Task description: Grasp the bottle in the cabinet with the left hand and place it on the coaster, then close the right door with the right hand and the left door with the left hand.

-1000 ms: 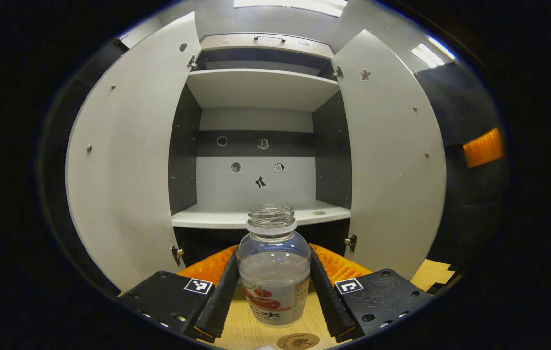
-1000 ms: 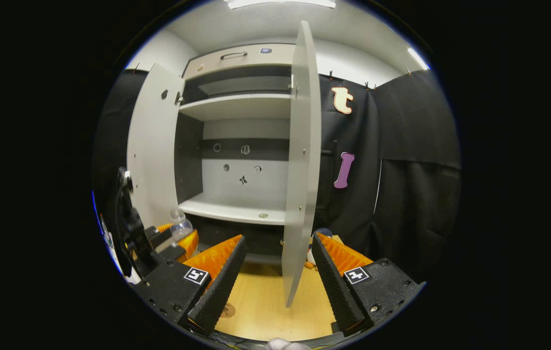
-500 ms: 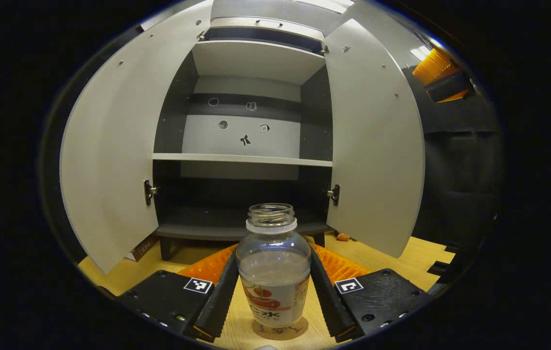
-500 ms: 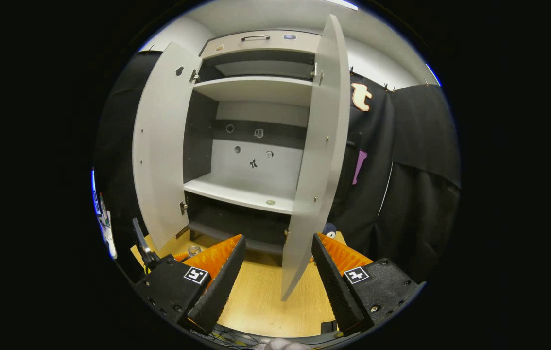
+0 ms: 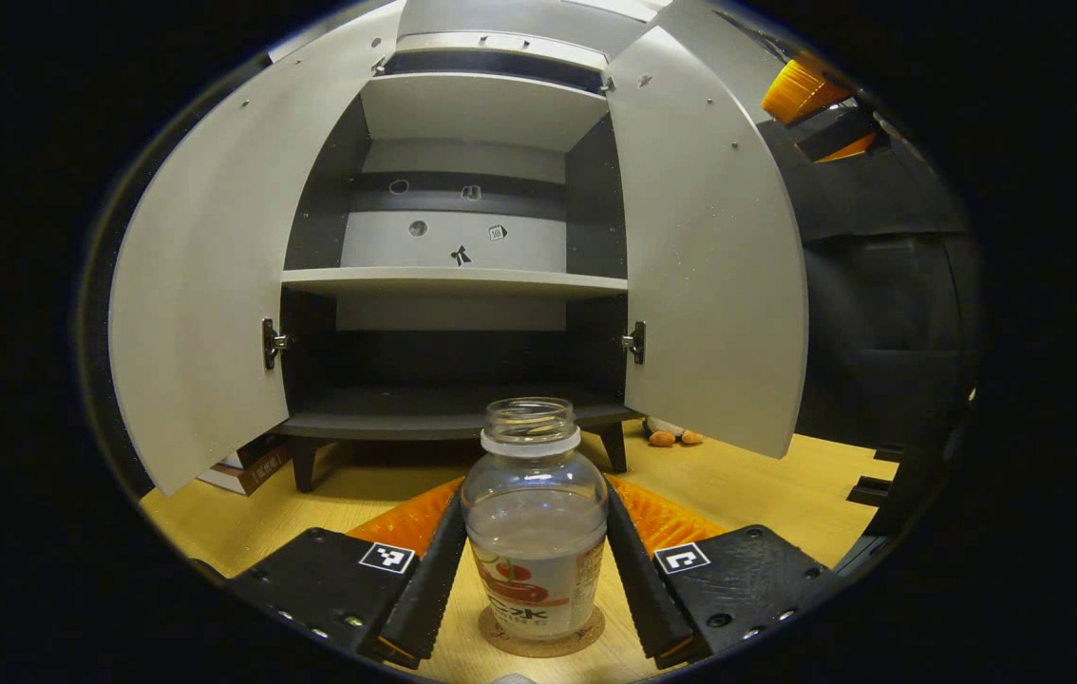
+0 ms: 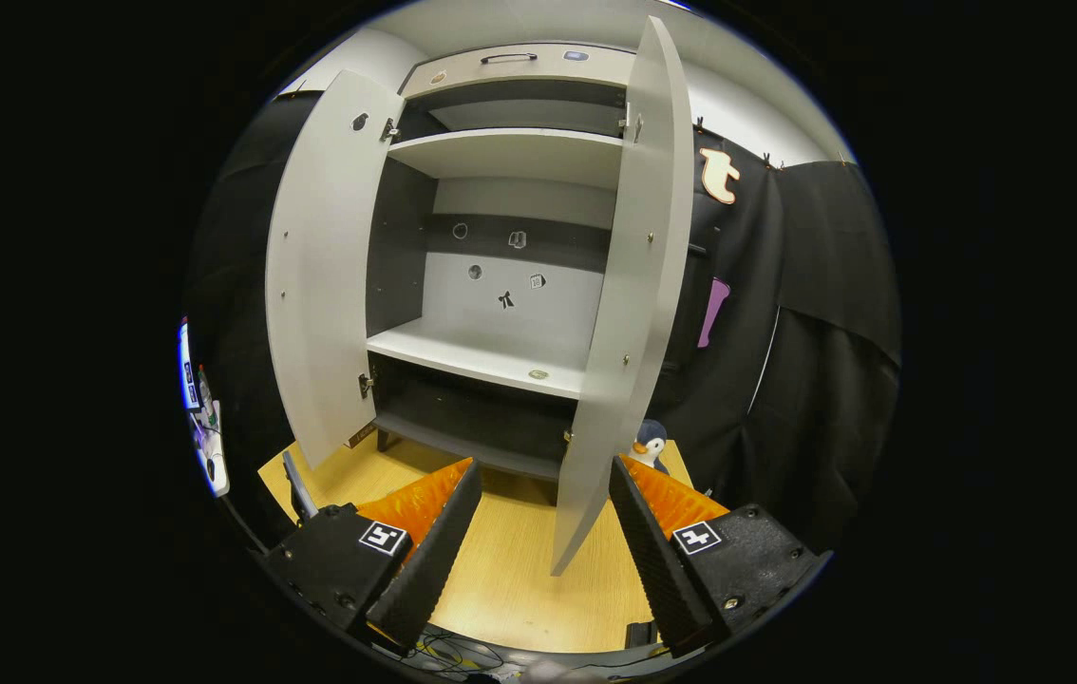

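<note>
The left hand-held gripper (image 5: 536,560) is closed on the bottle (image 5: 535,521), both fingers pressing its sides. The uncapped bottle stands upright on the round coaster (image 5: 540,636), which lies on the wooden surface (image 5: 766,494) between the fingertips. Ahead of it the cabinet (image 5: 462,275) stands with both doors swung wide. The right hand-held gripper (image 6: 538,532) is spread open and holds nothing; the edge of the right door (image 6: 629,313) hangs just ahead, between its fingers, apart from them.
</note>
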{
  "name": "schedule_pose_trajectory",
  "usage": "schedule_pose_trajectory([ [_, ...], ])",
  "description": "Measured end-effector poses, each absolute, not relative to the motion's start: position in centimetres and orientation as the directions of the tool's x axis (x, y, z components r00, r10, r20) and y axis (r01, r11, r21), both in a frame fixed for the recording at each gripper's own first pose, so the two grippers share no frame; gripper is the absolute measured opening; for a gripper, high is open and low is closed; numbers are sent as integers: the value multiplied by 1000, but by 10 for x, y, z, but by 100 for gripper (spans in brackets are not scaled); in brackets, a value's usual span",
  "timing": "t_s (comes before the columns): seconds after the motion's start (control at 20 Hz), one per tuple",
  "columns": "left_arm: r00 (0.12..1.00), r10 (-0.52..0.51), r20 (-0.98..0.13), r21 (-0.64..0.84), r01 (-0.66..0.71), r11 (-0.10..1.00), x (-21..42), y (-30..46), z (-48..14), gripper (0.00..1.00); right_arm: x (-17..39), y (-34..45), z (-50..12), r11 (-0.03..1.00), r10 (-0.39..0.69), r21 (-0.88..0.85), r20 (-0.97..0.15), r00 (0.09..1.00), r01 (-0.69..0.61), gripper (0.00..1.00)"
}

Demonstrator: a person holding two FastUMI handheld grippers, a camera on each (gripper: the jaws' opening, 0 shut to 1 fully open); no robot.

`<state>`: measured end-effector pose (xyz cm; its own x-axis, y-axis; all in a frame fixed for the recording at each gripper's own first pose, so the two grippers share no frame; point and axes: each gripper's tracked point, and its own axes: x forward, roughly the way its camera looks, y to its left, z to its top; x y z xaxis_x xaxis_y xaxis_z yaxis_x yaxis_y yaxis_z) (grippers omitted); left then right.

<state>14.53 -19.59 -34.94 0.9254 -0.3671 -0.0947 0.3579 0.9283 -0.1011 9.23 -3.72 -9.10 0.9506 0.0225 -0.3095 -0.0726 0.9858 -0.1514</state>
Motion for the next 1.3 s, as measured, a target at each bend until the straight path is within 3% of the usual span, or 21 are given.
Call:
schedule_pose_trajectory([
  [0.45, 920, -373, -124, -125, 358, 925, 141, -193, -370, 79, 85, -35, -94, 984, 32, -157, -320, 947, -87, 84],
  [0.6, 927, -350, -135, -114, 337, 935, 144, -185, -363, 97, 81, -35, -92, 985, 32, -153, -313, 949, -84, 84],
  [0.65, 926, -354, -130, -113, 341, 933, 144, -185, -357, 98, 79, -36, -92, 985, 28, -154, -311, 950, -80, 84],
  [0.95, 931, -358, -71, -114, 349, 930, 153, -178, -283, 97, 61, -39, -66, 992, -5, -127, -229, 973, -25, 84],
  [1.3, 941, -337, 43, -107, 339, 935, 150, -144, -147, 97, 21, -47, -35, 996, -75, -64, -114, 991, 69, 84],
])
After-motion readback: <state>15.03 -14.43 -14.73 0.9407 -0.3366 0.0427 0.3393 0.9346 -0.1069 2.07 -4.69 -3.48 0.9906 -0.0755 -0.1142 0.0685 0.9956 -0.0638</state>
